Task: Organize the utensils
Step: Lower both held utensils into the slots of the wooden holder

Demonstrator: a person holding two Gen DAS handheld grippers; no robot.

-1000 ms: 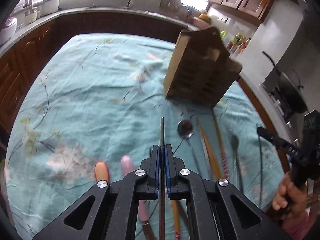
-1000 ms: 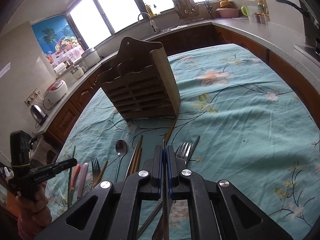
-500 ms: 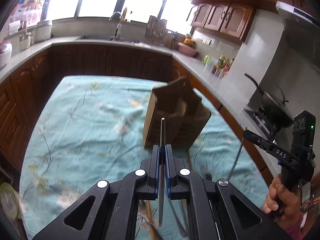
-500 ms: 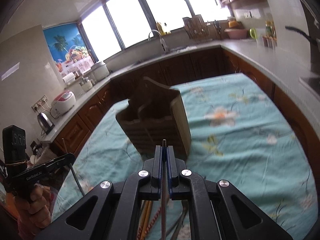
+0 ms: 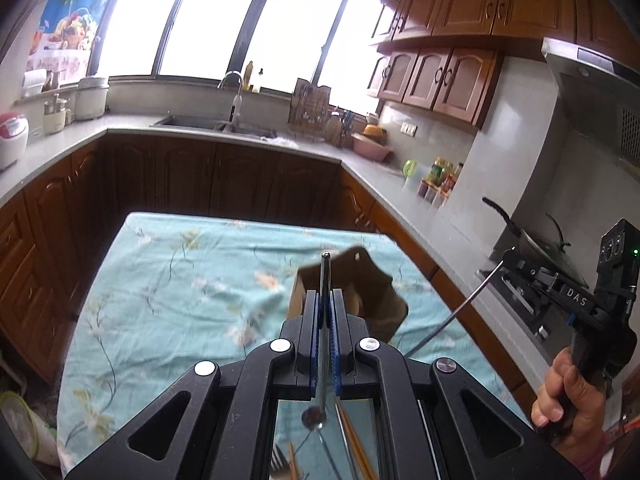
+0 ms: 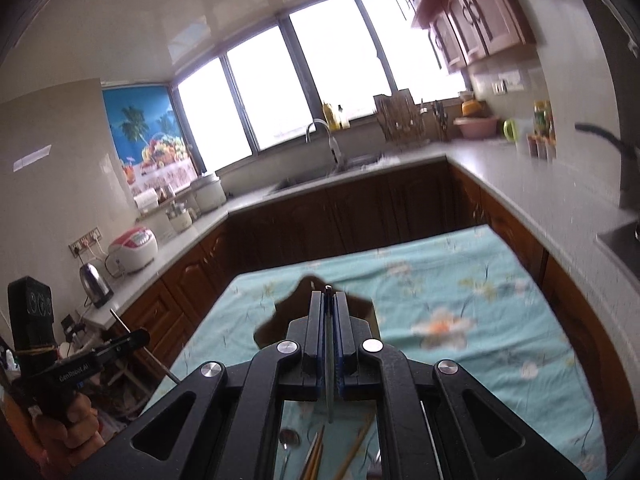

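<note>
In both wrist views the wooden utensil holder [image 5: 352, 300] stands on the desk [image 5: 180, 280] at frame centre, dead ahead beyond the tips. Left tongs [image 5: 325, 300] and right tongs [image 6: 329, 304] each clamp a thin metal utensil, probably a handle, lying along the fingers.

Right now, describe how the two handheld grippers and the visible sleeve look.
Both grippers are matte black with blue finger pads and silver round screws. The left gripper reads "GenRobot.AI" in white on its side, seen from the right wrist. The right gripper reads "DAS" and shows a green light. A pink sleeve edges the right wrist.
</note>
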